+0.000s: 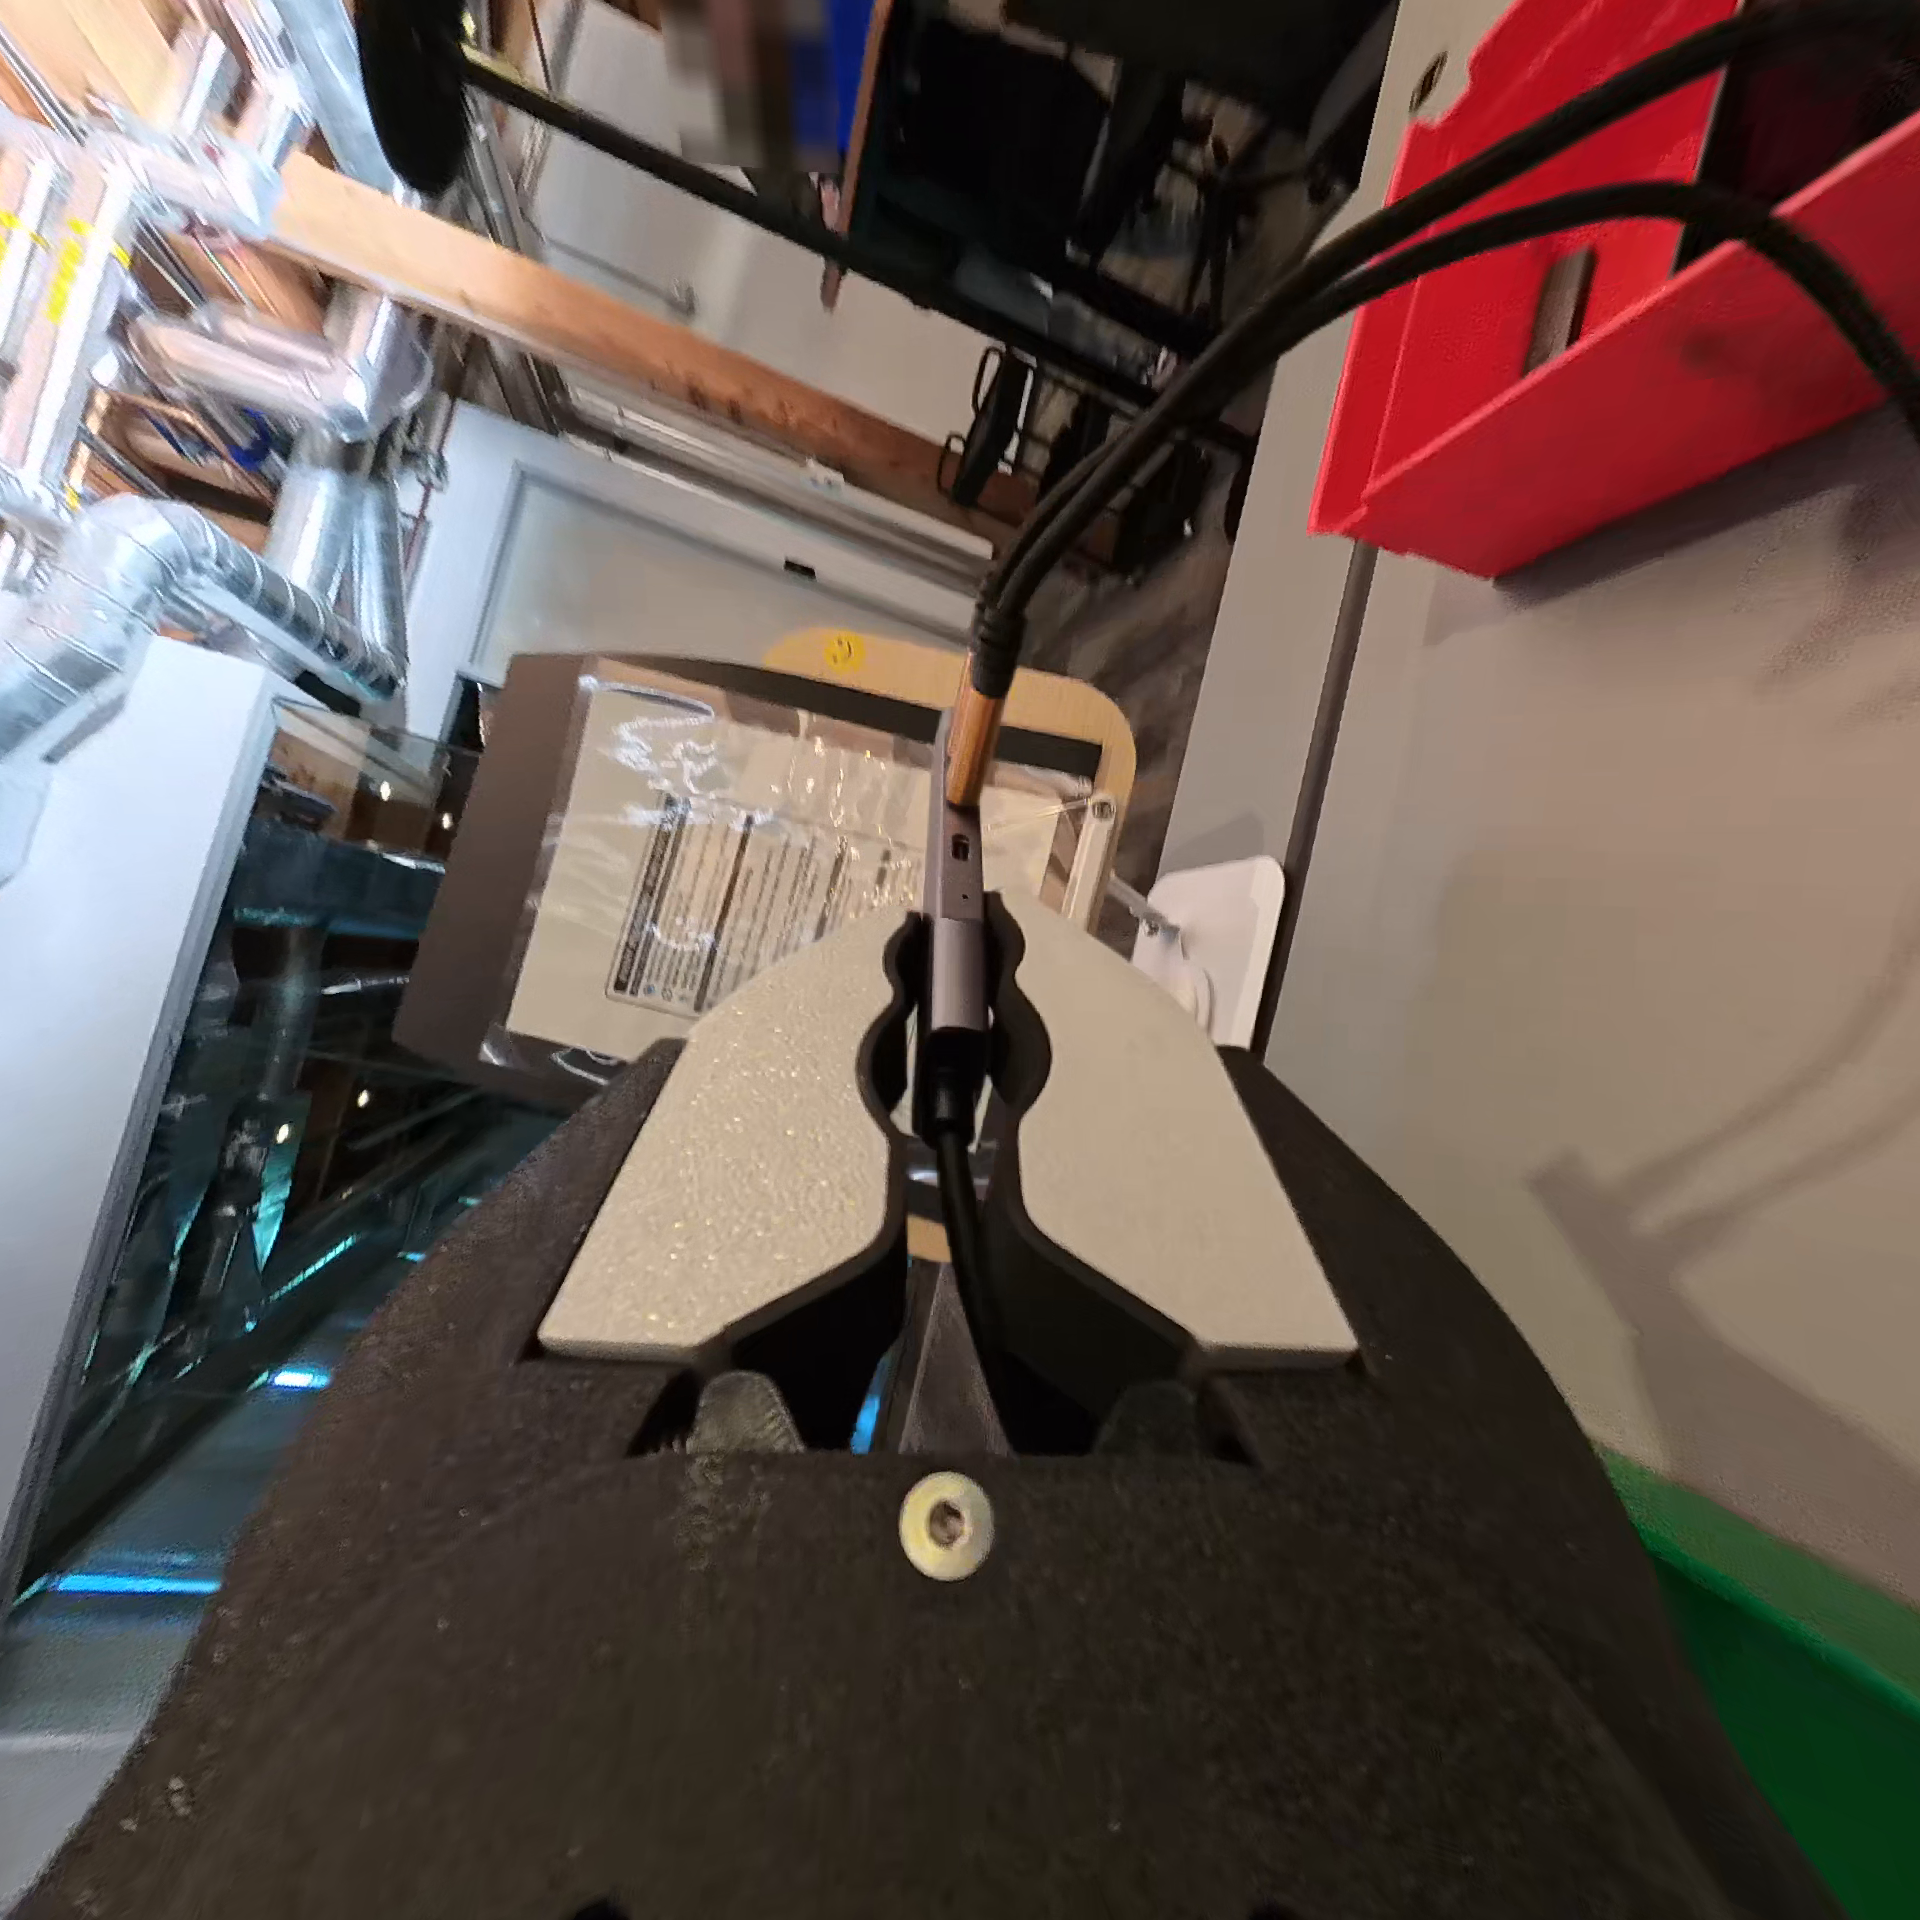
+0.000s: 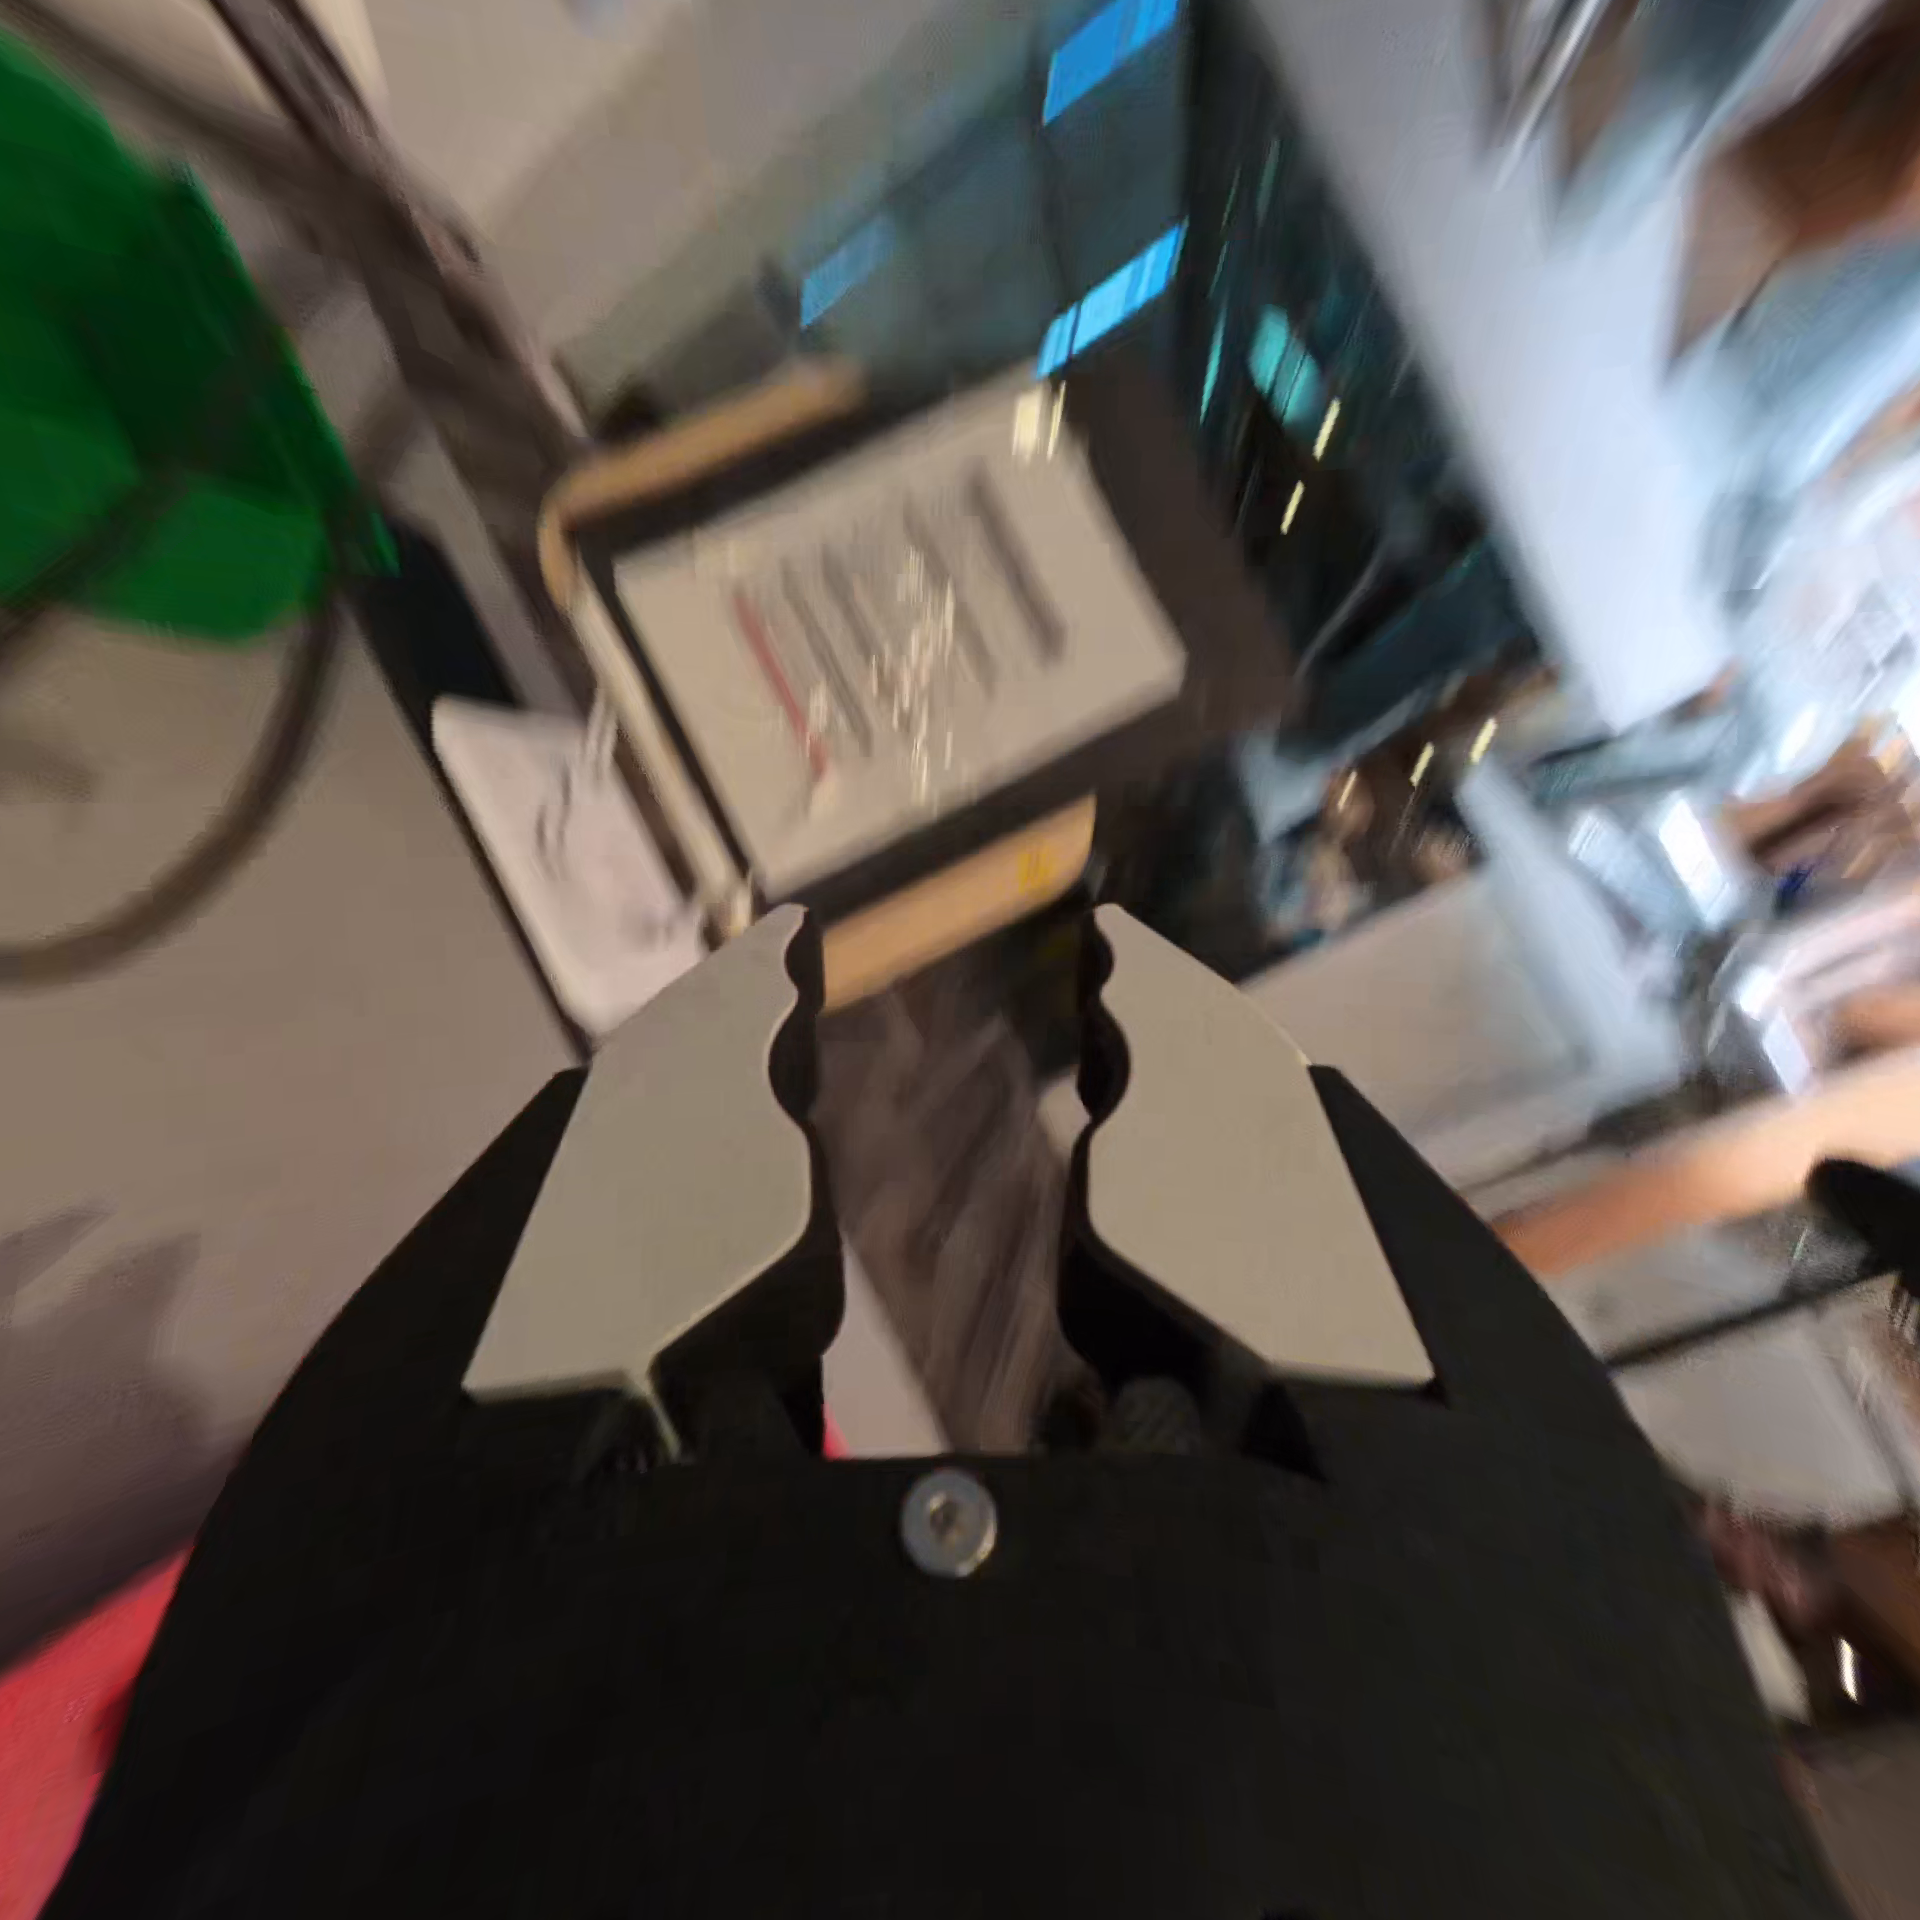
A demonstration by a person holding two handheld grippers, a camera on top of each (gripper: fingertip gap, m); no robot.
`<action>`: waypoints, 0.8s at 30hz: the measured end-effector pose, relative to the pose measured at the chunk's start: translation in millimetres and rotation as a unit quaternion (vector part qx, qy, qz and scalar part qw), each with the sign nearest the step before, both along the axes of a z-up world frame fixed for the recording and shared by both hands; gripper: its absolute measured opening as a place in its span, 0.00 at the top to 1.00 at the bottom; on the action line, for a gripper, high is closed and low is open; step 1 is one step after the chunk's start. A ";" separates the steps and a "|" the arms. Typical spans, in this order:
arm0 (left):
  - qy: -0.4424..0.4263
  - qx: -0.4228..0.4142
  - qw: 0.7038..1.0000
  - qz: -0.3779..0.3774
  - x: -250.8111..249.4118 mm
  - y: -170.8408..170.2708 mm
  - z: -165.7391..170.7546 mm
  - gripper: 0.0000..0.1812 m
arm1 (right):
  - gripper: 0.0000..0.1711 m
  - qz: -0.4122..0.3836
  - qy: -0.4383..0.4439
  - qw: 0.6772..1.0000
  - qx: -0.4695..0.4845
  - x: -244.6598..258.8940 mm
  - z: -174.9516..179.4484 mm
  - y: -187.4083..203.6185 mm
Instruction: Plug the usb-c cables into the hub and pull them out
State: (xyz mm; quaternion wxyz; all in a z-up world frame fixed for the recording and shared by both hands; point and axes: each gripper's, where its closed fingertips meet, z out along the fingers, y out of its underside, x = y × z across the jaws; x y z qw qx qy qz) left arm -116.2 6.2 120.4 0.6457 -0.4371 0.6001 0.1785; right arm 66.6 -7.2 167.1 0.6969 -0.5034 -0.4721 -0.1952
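In the left wrist view my left gripper [image 1: 954,920] is shut on a slim grey hub [image 1: 956,914], seen edge-on and held in the air. The hub's own black lead runs back between the fingers. A black USB-C cable with a copper-coloured plug [image 1: 975,738] is seated in the hub's far end. A second black cable [image 1: 1475,223] runs beside the first toward the red bin. In the right wrist view my right gripper [image 2: 948,935] is open and empty. That view is heavily motion-blurred and shows neither hub nor plugs.
A red bin [image 1: 1621,343] sits on the grey tabletop [image 1: 1558,935] at the upper right. A green bin [image 1: 1787,1621] is at the lower right and also shows in the right wrist view [image 2: 135,416]. A sheet in a clear stand [image 1: 790,862] stands ahead.
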 end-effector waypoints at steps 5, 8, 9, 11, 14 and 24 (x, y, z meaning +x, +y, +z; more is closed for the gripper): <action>0.006 0.030 1.000 0.004 2.9 -4.9 5.1 0.95 | 0.80 0.143 0.033 0.988 0.055 -112.6 15.4 -44.3; 0.011 0.066 0.997 0.023 4.0 -3.0 9.7 0.95 | 0.86 0.145 0.083 0.986 -0.002 -135.9 10.0 -45.7; 0.010 0.080 0.996 0.025 5.8 -3.4 11.9 0.95 | 0.88 0.151 0.096 0.984 -0.021 -140.8 6.6 -44.7; 0.013 0.094 0.995 0.028 9.6 -4.0 12.4 0.95 | 0.89 0.144 0.086 0.985 -0.037 -146.7 -3.7 -37.7; 0.024 0.101 0.994 0.030 13.6 -4.3 9.7 0.95 | 0.88 0.100 0.028 0.994 -0.014 -147.5 -18.2 -23.3; 0.044 0.067 0.997 0.000 21.1 -12.6 -1.5 0.95 | 0.89 0.027 -0.147 0.983 0.111 -146.2 -36.8 -11.0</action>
